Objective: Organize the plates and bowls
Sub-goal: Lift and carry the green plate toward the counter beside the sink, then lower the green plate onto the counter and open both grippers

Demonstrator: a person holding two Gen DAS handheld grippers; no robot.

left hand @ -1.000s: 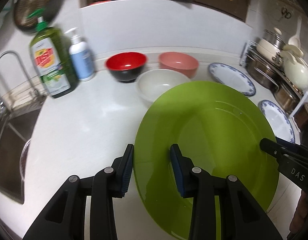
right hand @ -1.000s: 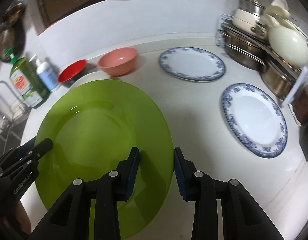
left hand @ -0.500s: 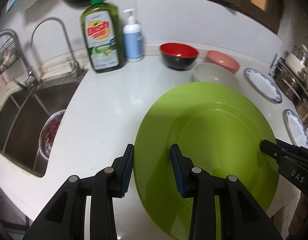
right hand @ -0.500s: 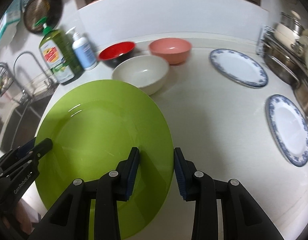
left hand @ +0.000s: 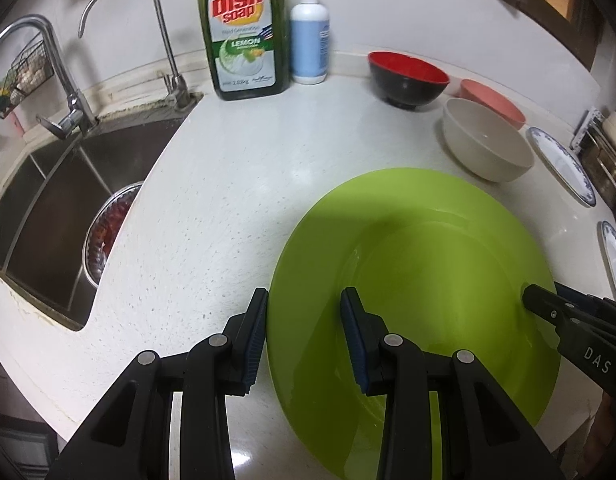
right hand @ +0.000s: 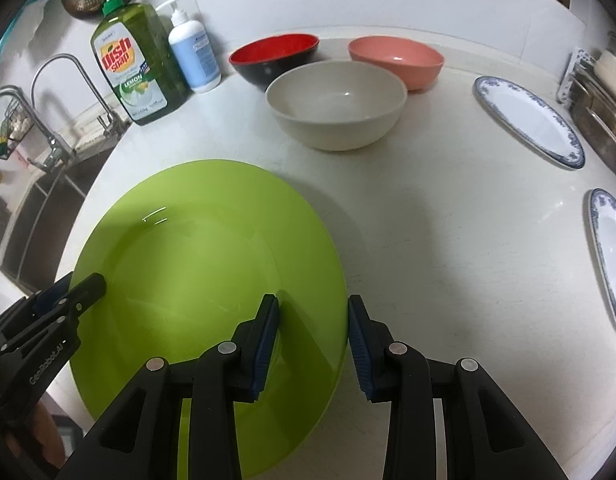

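Note:
A large green plate (left hand: 427, 264) (right hand: 196, 248) hangs low over the white counter (left hand: 228, 208), carried by both grippers. My left gripper (left hand: 304, 308) is shut on the plate's left rim, one pad above and one below. On the opposite rim my right gripper (right hand: 312, 312) is shut the same way. Each gripper's tip shows in the other's view. Behind the plate stand a cream bowl (right hand: 335, 104), a red-and-black bowl (right hand: 274, 54) and a pink bowl (right hand: 395, 58). Two blue-rimmed white plates (right hand: 527, 114) (right hand: 611, 256) lie flat to the right.
A dish soap bottle (left hand: 244, 28) and a white pump bottle (left hand: 309, 36) stand at the back wall. The sink (left hand: 48, 208) with its faucet (left hand: 68, 92) drops away on the left, a metal bowl (left hand: 104, 236) inside. Steel pots (right hand: 599, 100) crowd the right edge.
Both grippers carried the green plate leftward toward the sink and lower over the counter. The bowls and blue-rimmed plates slid right in view. Neither grip changed.

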